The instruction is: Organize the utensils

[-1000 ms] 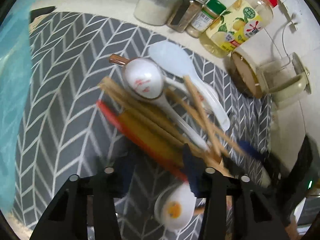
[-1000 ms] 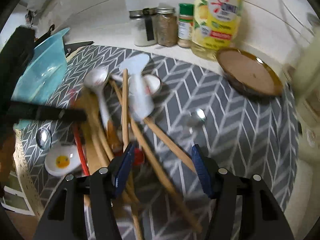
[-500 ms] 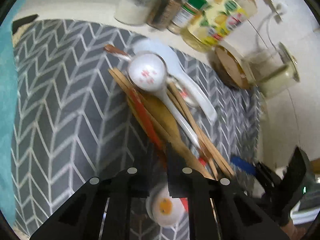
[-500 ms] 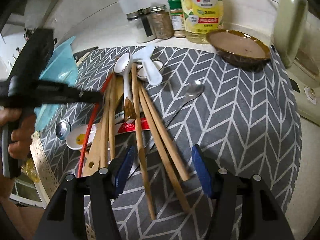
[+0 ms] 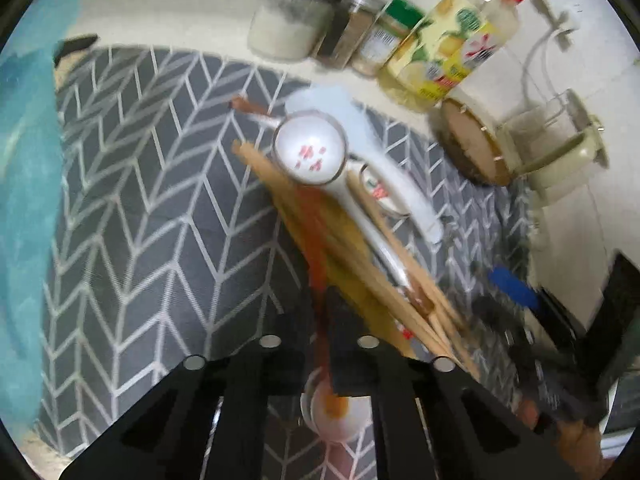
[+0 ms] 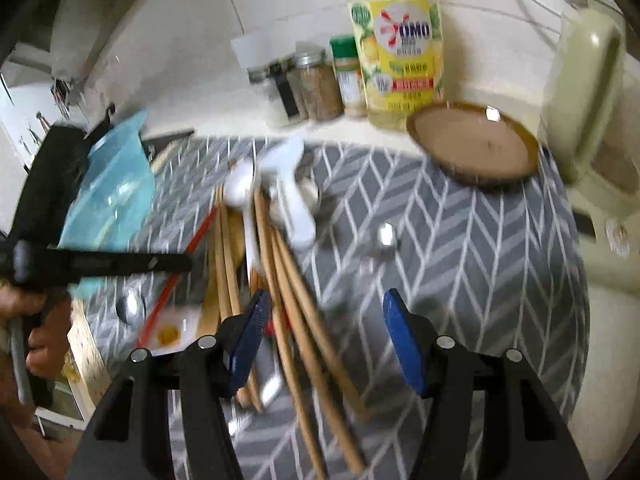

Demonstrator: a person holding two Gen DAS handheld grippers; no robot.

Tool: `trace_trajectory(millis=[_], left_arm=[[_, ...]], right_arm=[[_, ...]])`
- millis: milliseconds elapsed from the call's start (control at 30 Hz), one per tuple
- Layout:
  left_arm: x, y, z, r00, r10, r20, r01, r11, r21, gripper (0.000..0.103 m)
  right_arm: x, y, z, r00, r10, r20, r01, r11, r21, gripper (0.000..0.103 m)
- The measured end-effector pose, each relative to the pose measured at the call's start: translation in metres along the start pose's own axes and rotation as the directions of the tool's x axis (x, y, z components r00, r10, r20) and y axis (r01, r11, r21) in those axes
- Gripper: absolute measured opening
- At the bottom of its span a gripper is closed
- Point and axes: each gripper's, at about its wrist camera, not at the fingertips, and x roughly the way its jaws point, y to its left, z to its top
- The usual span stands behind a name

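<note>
Utensils [image 5: 360,240]: heaped in a loose fan on grey chevron mat [image 5: 160,208], straight ahead of both claws. Left gripper [image 5: 320,320]: fingers drawn nearly together, clamped on red stick [image 5: 314,248] near its close end, with the rest of it running away from the tips and under the pile. Just beyond those tips and a little to their right, wooden chopsticks [image 5: 384,276] in a slanted bundle, touching the red stick's side. Farther out along the same line, white ladle [image 5: 310,152] with red marks in its bowl, resting on top of the chopsticks; beside it, farther right, white rice paddle [image 5: 360,148]. Directly beneath the left claw, small white dish [image 5: 336,416] with a yellow spot, partly hidden by the fingers. Right gripper [image 6: 324,332]: blue pads [image 6: 404,340] wide apart, gripping nothing. Between those pads, closer to the left one, wooden chopsticks [image 6: 296,300] passing through the gap and on toward the camera; contact with the pad not clear through the blur. Ahead of the right pad and apart from the heap, metal spoon [image 6: 386,236] alone on the mat. Far left of the right claw, left gripper [image 6: 100,262] seen side-on, red stick [image 6: 200,232] slanting past its tip. Well beyond both claws, past the mat's far edge, yellow bottle [image 6: 400,60]; near it, brown plate [image 6: 472,140].
</note>
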Motion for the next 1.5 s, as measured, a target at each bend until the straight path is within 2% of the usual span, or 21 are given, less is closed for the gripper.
trace_trajectory(millis=[67,200,333,433,600,667,700,767,833,900,933,1000,1100,1233,1333,1433,1500], left_arm=[[-0.014,-0.005,-0.001,1.000,-0.001,0.023,0.000,0.999,0.034,0.007],[-0.032,-0.007,-0.002,0.999,-0.007,0.045,0.005,0.999,0.033,0.006],[-0.041,-0.004,-0.001,0.999,-0.002,0.053,0.001,1.000,0.019,0.006],[-0.048,-0.005,-0.001,0.998,-0.006,0.063,0.005,1.000,0.018,0.006],[-0.057,-0.007,-0.001,0.997,-0.014,0.070,0.012,0.999,0.030,0.006],[-0.058,-0.007,0.000,0.998,-0.014,0.069,0.012,1.000,0.028,0.006],[-0.058,-0.007,-0.001,0.998,-0.019,0.067,0.017,0.999,0.028,0.006],[-0.060,-0.006,-0.001,0.997,-0.027,0.067,0.025,0.999,0.027,0.006],[-0.061,-0.004,0.000,0.997,-0.032,0.065,0.030,0.999,0.026,0.006],[-0.068,-0.002,0.001,0.996,-0.050,0.068,0.048,0.998,0.026,0.006],[-0.071,-0.002,0.001,0.996,-0.055,0.070,0.053,0.998,0.027,0.006],[-0.082,-0.001,0.002,0.994,-0.074,0.079,0.072,0.997,0.032,0.006],[-0.104,0.000,0.005,0.988,-0.119,0.098,0.114,0.992,0.054,0.006],[-0.143,0.007,0.012,0.975,-0.172,0.138,0.161,0.983,0.085,0.006],[-0.180,0.017,0.018,0.960,-0.220,0.175,0.202,0.973,0.114,0.006],[-0.221,0.037,0.025,0.951,-0.224,0.214,0.194,0.969,0.151,0.006],[-0.246,0.058,0.028,0.952,-0.204,0.227,0.166,0.971,0.174,0.006]], right_arm=[[0.007,0.001,0.013,1.000,0.010,0.024,-0.009,1.000,-0.011,0.058],[0.031,0.009,0.043,0.999,0.033,0.043,-0.030,0.998,-0.055,0.058],[0.069,0.025,0.072,0.999,0.045,0.006,-0.044,0.990,-0.132,0.058],[0.092,0.033,0.082,0.999,0.041,-0.027,-0.045,0.983,-0.178,0.058],[0.127,0.026,0.102,0.991,0.104,-0.086,-0.113,0.987,-0.112,0.057],[0.131,0.027,0.107,0.990,0.123,-0.074,-0.131,0.986,-0.106,0.046],[0.134,0.029,0.109,0.989,0.128,-0.081,-0.137,0.984,-0.113,0.016],[0.135,0.031,0.109,0.984,0.155,-0.093,-0.164,0.982,-0.098,0.016],[0.130,0.038,0.103,0.991,0.115,-0.071,-0.124,0.983,-0.135,0.014],[0.119,0.032,0.102,0.992,0.119,-0.038,-0.121,0.989,-0.079,0.005],[0.107,0.025,0.103,0.989,0.149,0.005,-0.149,0.989,-0.017,0.004],[0.081,0.019,0.104,0.985,0.155,0.080,-0.159,0.986,0.042,0.004],[0.050,0.024,0.108,0.977,0.150,0.152,-0.160,0.986,0.057,0.004],[0.000,0.043,0.119,0.953,0.156,0.260,-0.190,0.976,0.109,0.004],[-0.032,0.070,0.130,0.925,0.190,0.329,-0.245,0.960,0.133,0.004],[-0.056,0.109,0.144,0.899,0.227,0.375,-0.296,0.945,0.138,0.004],[-0.058,0.138,0.149,0.887,0.252,0.386,-0.329,0.933,0.145,0.004]])
